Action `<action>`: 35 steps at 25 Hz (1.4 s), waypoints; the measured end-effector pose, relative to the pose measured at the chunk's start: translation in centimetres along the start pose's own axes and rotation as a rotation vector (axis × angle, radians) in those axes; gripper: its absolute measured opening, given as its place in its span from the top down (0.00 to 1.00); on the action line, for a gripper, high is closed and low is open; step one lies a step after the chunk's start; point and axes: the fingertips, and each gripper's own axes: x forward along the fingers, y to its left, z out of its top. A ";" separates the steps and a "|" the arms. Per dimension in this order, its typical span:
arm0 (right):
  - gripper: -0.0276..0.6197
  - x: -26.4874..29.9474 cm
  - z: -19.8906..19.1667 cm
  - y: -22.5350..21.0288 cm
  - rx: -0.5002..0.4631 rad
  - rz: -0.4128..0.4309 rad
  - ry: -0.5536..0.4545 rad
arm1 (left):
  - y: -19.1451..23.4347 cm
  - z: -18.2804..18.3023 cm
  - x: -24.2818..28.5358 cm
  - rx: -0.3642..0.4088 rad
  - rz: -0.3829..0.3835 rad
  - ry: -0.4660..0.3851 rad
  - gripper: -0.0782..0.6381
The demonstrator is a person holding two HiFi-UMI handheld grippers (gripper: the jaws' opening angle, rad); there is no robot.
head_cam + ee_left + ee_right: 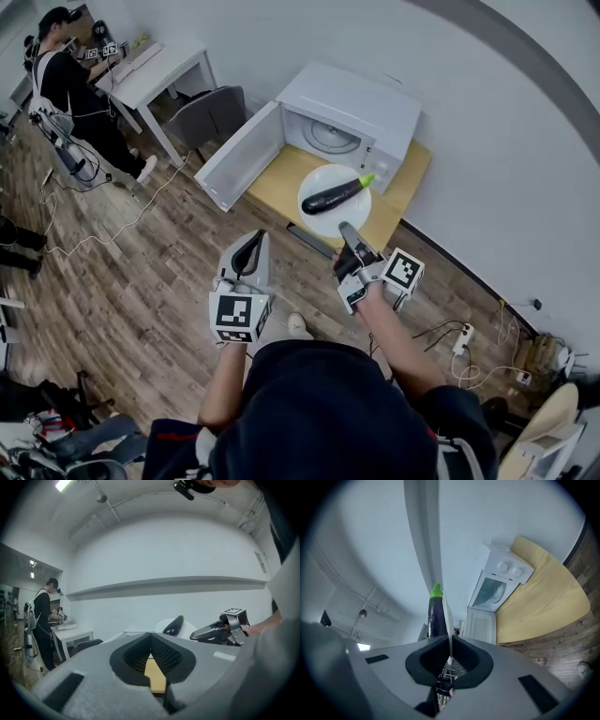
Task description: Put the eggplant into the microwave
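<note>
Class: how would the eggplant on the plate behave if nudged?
The dark purple eggplant is rounded and lies loose, so it would probably roll. Its shiny skin may slide on the round white plate, pinched only at its rim by the right gripper.

Head cam sits high on me and looks steeply down past the left gripper [253,238] and right gripper [345,228] onto the plate [352,212], microwave [352,112] and table [281,173]. The left gripper cam rides low and faces level at the wall, with the plate just ahead. The right gripper cam is rolled sideways, with the plate edge-on right up close and the microwave beyond. All three share the plate.
</note>
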 end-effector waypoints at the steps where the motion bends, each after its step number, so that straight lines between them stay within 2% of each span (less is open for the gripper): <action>1: 0.92 0.7 0.1 -0.1 -0.001 -0.003 -0.003 | 0.5 0.0 0.5 0.002 -0.007 0.000 0.87; 9: 0.92 5.3 0.6 -1.5 0.015 -0.026 -0.029 | 4.4 -1.0 4.0 -0.006 -0.043 0.005 0.87; 13: 0.92 6.3 1.0 -2.0 0.071 -0.028 -0.029 | 4.5 -1.2 5.3 -0.029 -0.077 0.000 0.87; 16: 0.92 7.1 1.7 -2.2 0.064 -0.036 -0.025 | 4.7 -1.5 6.5 -0.028 -0.085 0.007 0.87; 23: 0.92 10.1 3.9 -3.9 0.074 -0.044 -0.016 | 6.0 -2.3 10.2 -0.036 -0.077 0.031 0.87; 28: 0.92 12.9 5.8 -4.4 0.040 -0.043 0.008 | 7.1 -1.7 13.1 -0.021 -0.070 0.036 0.87; 35: 0.92 16.3 8.4 -4.8 0.053 -0.019 0.046 | 7.7 -1.4 17.1 -0.011 -0.046 0.053 0.87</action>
